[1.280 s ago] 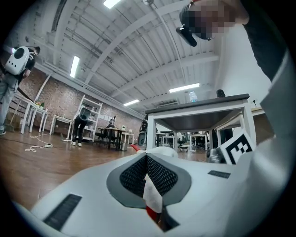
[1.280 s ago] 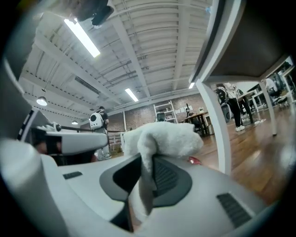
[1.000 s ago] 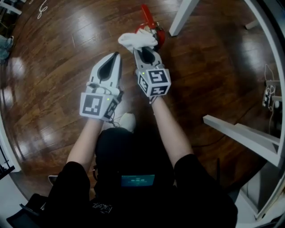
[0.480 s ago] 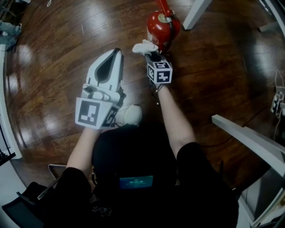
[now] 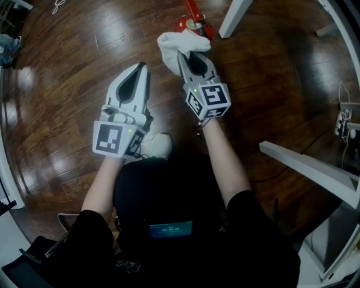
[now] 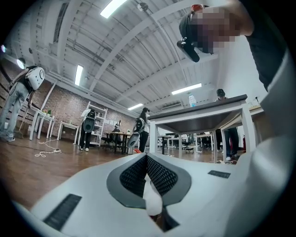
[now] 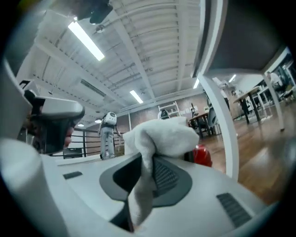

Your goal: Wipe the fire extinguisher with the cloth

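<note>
The red fire extinguisher [image 5: 192, 23] stands on the wooden floor at the top of the head view, partly hidden by a white cloth [image 5: 178, 46]. My right gripper [image 5: 184, 56] is shut on that cloth, which bunches over its tips just in front of the extinguisher's top. The right gripper view shows the cloth [image 7: 159, 134] pinched in the right gripper [image 7: 149, 159], with the extinguisher [image 7: 202, 155] behind it. My left gripper [image 5: 144, 67] hangs shut and empty to the left, apart from the extinguisher. Its jaws meet in the left gripper view [image 6: 146, 156].
A white table leg [image 5: 233, 17] rises right of the extinguisher, and a white table frame [image 5: 306, 169] runs along the right. A white shoe [image 5: 156, 146] rests below the left gripper. A power strip [image 5: 341, 121] lies far right. People stand far off [image 6: 140, 129].
Half a second ago the right gripper held the cloth low against the extinguisher's side. It has since risen with the cloth to the top. The left gripper has barely moved.
</note>
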A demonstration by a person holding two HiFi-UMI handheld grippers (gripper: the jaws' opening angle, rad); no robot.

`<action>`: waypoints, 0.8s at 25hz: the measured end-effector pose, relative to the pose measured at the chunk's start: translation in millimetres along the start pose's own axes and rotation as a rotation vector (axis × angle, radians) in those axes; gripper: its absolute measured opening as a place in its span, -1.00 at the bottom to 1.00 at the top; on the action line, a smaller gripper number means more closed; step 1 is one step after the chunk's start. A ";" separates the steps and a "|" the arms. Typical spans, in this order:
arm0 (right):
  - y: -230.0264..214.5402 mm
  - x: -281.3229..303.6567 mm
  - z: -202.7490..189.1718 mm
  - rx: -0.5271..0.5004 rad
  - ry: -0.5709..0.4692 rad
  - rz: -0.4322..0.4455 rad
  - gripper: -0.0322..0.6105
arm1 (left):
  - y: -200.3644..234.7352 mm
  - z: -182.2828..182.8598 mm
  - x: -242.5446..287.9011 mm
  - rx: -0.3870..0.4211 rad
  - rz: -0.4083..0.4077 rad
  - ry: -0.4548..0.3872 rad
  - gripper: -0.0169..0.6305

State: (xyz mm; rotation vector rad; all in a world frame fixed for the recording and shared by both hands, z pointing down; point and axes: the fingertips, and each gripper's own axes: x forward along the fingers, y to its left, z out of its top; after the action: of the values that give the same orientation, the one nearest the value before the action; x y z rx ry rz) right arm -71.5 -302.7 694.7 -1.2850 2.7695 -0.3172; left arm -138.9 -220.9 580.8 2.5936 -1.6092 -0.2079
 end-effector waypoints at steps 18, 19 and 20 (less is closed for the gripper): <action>-50.2 -5.1 -184.4 0.190 0.341 -0.035 -0.66 | -26.2 4.8 -9.1 0.045 -0.044 -0.001 -0.95; -42.4 -9.3 -164.0 0.166 0.297 -0.010 -0.66 | -24.6 4.1 -10.4 0.033 -0.040 -0.001 -0.95; -34.3 -14.8 -137.1 0.147 0.236 0.015 -0.66 | -23.1 3.5 -11.0 0.031 -0.038 0.001 -0.95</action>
State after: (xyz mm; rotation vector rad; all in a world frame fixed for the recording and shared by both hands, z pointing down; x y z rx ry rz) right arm -57.0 -291.5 835.6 -1.2650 2.8765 -0.7009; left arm -123.8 -200.8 574.8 2.6484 -1.5762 -0.1866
